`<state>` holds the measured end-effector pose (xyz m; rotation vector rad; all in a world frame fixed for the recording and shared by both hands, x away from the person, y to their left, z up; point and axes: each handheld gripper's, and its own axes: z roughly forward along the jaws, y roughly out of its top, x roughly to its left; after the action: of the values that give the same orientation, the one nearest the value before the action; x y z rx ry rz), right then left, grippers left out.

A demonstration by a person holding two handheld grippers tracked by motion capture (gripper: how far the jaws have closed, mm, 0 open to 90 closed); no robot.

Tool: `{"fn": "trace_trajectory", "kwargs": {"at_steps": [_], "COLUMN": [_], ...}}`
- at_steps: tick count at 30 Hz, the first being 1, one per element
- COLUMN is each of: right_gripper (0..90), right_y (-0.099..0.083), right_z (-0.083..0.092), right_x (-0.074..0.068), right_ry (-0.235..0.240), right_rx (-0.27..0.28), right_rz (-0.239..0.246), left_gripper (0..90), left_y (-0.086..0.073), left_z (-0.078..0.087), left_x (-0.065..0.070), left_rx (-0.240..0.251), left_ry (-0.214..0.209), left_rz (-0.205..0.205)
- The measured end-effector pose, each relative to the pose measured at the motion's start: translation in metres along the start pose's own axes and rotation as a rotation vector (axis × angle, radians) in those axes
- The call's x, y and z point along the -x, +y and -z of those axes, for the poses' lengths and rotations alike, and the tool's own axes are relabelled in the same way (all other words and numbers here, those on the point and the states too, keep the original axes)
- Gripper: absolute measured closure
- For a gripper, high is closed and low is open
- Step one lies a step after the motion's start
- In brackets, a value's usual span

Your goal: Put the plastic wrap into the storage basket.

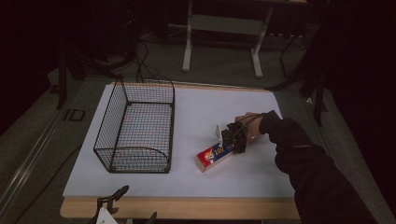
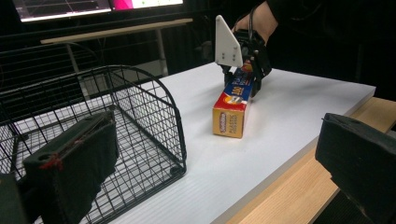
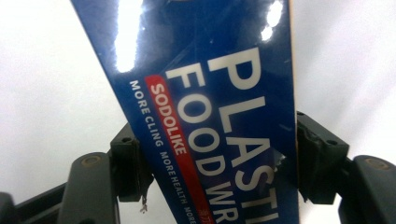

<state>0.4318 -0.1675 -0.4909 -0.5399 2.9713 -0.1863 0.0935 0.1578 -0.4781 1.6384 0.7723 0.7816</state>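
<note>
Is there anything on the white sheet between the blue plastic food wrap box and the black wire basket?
Nothing visible lies between them. The blue plastic food wrap box, flanked by the right tongs, lies right of the black wire basket, with bare white sheet between. The basket's near side wall would have to be cleared.

Blue box: "PLASTIC FOOD WR…", "SODOLIKE", "MORE CLING MORE HEALTH"; end face "PLASTIC"

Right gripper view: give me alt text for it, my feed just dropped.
A blue plastic food wrap box lies on the white table surface between the two black jaws of the right hand-held gripper, which sit against its long sides. White lettering reads "PLASTIC FOOD WRAP", with a red "SODOLIKE" label beside it.
</note>
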Motion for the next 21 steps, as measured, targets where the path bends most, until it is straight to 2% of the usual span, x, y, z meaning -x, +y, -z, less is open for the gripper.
{"fn": "trace_trajectory", "kwargs": {"at_steps": [2, 3, 4, 5, 6, 7, 8, 9, 10, 11, 12, 13, 14, 15, 16, 17, 19, 21], "right_gripper": [33.4, 33.9, 33.9, 34.4, 34.4, 35.3, 35.3, 36.6, 36.6, 37.6, 37.6, 38.2, 38.2, 39.1, 39.1, 39.3, 39.4, 39.4], "right_y": [0.001, 0.001, 0.001, 0.000, 0.000, -0.003, -0.003, -0.006, -0.006, -0.010, -0.010, -0.015, -0.015, -0.019, -0.019, -0.024, -0.026, -0.032], "right_z": [0.002, 0.007, 0.007, 0.014, 0.014, 0.024, 0.024, 0.034, 0.034, 0.046, 0.046, 0.058, 0.058, 0.069, 0.069, 0.077, 0.080, 0.084], "right_x": [-0.001, 0.000, 0.000, 0.002, 0.002, 0.005, 0.005, 0.008, 0.008, 0.010, 0.010, 0.010, 0.010, 0.009, 0.009, 0.008, 0.008, 0.008], "right_ry": [0.014, 0.028, 0.028, 0.026, 0.026, 0.038, 0.038, 0.048, 0.048, 0.062, 0.062, 0.086, 0.086, 0.112, 0.112, 0.114, 0.110, 0.090], "right_rx": [-0.005, 0.005, 0.005, 0.021, 0.021, 0.030, 0.030, 0.027, 0.027, 0.039, 0.039, 0.044, 0.044, 0.016, 0.016, 0.010, 0.015, 0.052], "right_rz": [-0.011, -0.040, -0.040, -0.100, -0.100, -0.172, -0.172, -0.241, -0.241, -0.305, -0.305, -0.336, -0.336, -0.378, -0.378, -0.420, -0.427, -0.466], "left_gripper": [0.0, 0.0, 0.0, 0.0, 0.0, 0.0, 0.0, 0.0, 0.0, 0.0, 0.0, 0.1, 0.0, 0.0, 0.0, 0.0, 0.0, 0.0], "left_y": [0.000, 0.000, 0.000, 0.001, 0.001, 0.001, 0.001, 0.001, 0.001, 0.002, 0.002, 0.002, 0.002, 0.003, 0.003, 0.003, 0.004, 0.004], "left_z": [0.000, 0.000, 0.000, 0.000, -0.001, -0.001, -0.001, -0.002, -0.002, -0.002, -0.002, -0.003, -0.003, -0.004, -0.005, -0.006, -0.007, -0.009], "left_x": [0.000, 0.000, 0.000, 0.000, 0.000, 0.000, 0.000, 0.000, 0.000, 0.000, 0.000, 0.000, 0.000, 0.000, 0.000, -0.001, -0.001, -0.001], "left_rx": [0.000, 0.002, 0.002, 0.005, 0.006, 0.008, 0.008, 0.013, 0.013, 0.015, 0.016, 0.020, 0.020, 0.023, 0.025, 0.028, 0.030, 0.033], "left_ry": [0.000, -0.002, -0.002, -0.002, -0.002, -0.008, -0.008, -0.013, -0.013, -0.017, -0.020, -0.026, -0.026, -0.031, -0.035, -0.045, -0.050, -0.060], "left_rz": [-0.002, -0.005, -0.005, -0.004, -0.004, -0.001, -0.001, -0.004, -0.004, -0.008, -0.009, -0.011, -0.011, -0.008, -0.008, -0.010, -0.011, -0.013]}}
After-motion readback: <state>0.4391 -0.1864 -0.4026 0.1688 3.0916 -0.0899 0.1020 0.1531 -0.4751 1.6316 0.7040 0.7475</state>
